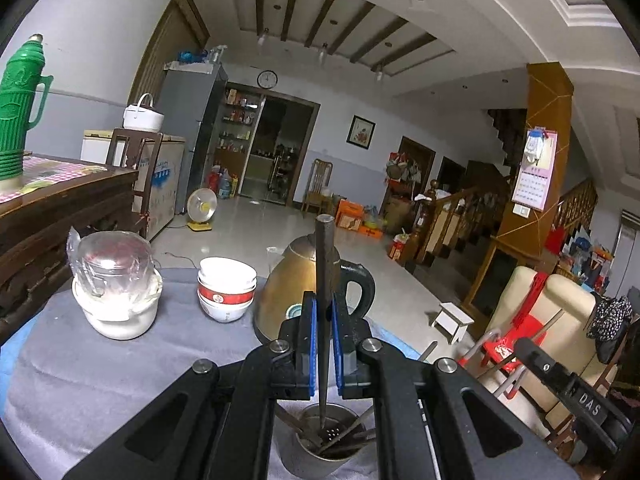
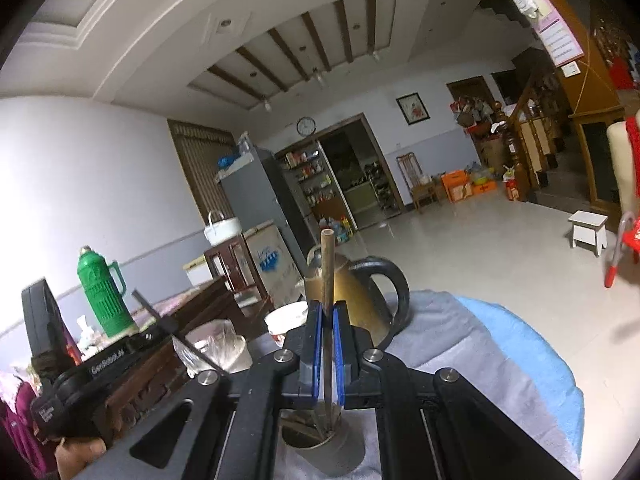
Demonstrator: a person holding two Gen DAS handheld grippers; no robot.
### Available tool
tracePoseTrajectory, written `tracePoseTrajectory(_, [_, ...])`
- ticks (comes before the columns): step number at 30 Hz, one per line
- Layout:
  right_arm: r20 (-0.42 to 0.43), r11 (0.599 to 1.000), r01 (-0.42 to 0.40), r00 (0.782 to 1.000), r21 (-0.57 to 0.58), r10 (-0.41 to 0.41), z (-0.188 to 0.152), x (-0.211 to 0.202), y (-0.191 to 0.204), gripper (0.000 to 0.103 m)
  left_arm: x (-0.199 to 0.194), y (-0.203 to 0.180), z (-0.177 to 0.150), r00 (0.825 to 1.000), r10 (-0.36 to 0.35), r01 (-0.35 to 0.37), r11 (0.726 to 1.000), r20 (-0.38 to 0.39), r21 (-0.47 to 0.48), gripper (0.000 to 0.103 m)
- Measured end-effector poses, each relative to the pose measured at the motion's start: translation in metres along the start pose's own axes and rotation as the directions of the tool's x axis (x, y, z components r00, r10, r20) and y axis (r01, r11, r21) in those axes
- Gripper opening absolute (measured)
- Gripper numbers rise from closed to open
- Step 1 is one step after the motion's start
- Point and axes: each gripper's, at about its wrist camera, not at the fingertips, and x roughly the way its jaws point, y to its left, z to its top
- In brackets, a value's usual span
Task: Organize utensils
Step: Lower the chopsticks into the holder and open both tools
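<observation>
grey cloth (image 1: 100,380): covers the table; in the right view a blue layer shows at its edge
brass kettle (image 1: 298,292): one, black handle, stands behind both grippers' fingers
white appliance (image 1: 118,304): one, clear jar on top wrapped in plastic, left of the bowls
bowls (image 1: 227,294): white with a red band, stacked, count unclear, between appliance and kettle
steel cup (image 1: 328,446): one, on the cloth below the left gripper, several utensils already inside, leaning on the rim; the same cup (image 2: 324,454) sits under the right gripper
left gripper (image 1: 324,344): blue pads narrow, clamped on a dark chopstick (image 1: 325,280)
dark chopstick: one, pinched between the pads, long axis near upright, blunt end up in front of the kettle, thin tip down inside the cup mouth
right gripper (image 2: 327,354): pads narrow, clamped on a tan chopstick (image 2: 328,272)
tan chopstick: one, between the pads, near upright, thick end up, lower end down in the cup
green thermos (image 1: 20,112): one, on the wooden table at left, well apart
</observation>
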Motion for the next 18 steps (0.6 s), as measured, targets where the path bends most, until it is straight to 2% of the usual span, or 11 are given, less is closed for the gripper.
tracePoseTrajectory(7, [-0.075, 1.000, -0.007, 0.997, -0.025, 0.005, -0.008, 0.027, 0.004, 0.006, 0.024, -0.002, -0.005, 0.998, 0.007, -0.006, 1.000, -0.057, 0.011, 0.007])
tracePoseTrajectory(12, [-0.145, 1.000, -0.014, 0.989, -0.008, 0.013, -0.017, 0.046, 0.002, 0.008, 0.043, -0.003, -0.017, 0.991, 0.022, -0.018, 0.999, -0.133, 0.030, 0.008])
tracePoseTrajectory(14, [-0.166, 1.000, -0.009, 0.986, -0.002, 0.009, -0.018, 0.050, -0.001, 0.009, 0.042, -0.003, -0.018, 0.989, 0.034, -0.028, 0.999, -0.142, 0.045, 0.013])
tracePoseTrajectory(15, [-0.177, 1.000, 0.001, 0.984, 0.001, 0.000, -0.018, 0.050, -0.001, 0.011, 0.037, -0.003, -0.017, 0.990, 0.033, -0.027, 0.999, -0.135, 0.045, 0.025])
tracePoseTrajectory(16, [-0.178, 1.000, 0.007, 0.984, 0.009, -0.006, -0.016, 0.048, -0.003, 0.018, 0.033, -0.003, -0.015, 0.991, 0.031, -0.026, 0.999, -0.127, 0.042, 0.037])
tracePoseTrajectory(18, [-0.149, 0.999, 0.023, 0.989, 0.024, -0.019, -0.011, 0.039, -0.005, 0.039, 0.016, -0.001, -0.008, 0.996, 0.028, -0.026, 0.999, -0.085, 0.021, 0.049])
